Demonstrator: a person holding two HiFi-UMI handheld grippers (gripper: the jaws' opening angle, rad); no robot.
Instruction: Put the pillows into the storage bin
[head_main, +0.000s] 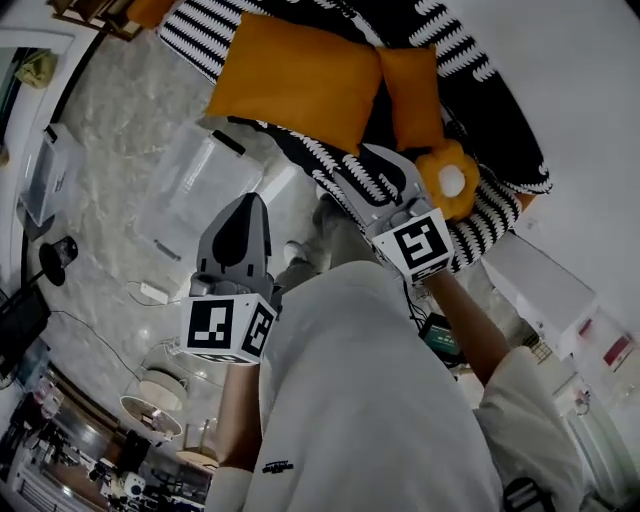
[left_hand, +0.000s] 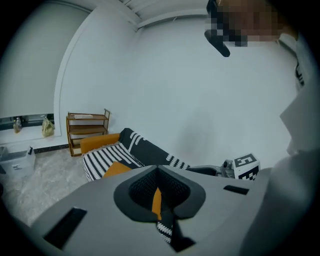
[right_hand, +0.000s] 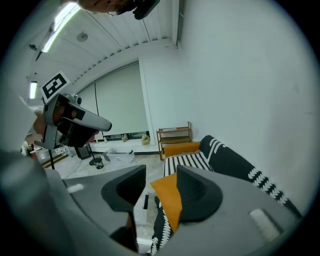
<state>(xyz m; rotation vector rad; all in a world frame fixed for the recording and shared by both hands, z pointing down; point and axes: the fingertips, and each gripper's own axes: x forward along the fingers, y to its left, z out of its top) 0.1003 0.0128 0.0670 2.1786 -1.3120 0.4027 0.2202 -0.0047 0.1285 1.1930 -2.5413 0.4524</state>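
Right hand-held gripper (head_main: 383, 170) hanging open and empty, large orange pillow (head_main: 295, 80) lying on striped sofa (head_main: 200, 40) at its eleven o'clock, left hand-held gripper (head_main: 250, 205) pointing closed, clear storage bin (head_main: 195, 190) sitting at its ten o'clock.

No word, number or brand name can be read. The cube on the left gripper (head_main: 248, 203) and the cube on the right gripper (head_main: 386, 165) carry black-and-white square markers (head_main: 228, 330), which are patterns, not letters. A small dark print (head_main: 272, 466) near the hem of the white shirt (head_main: 370, 400) is too small to read.
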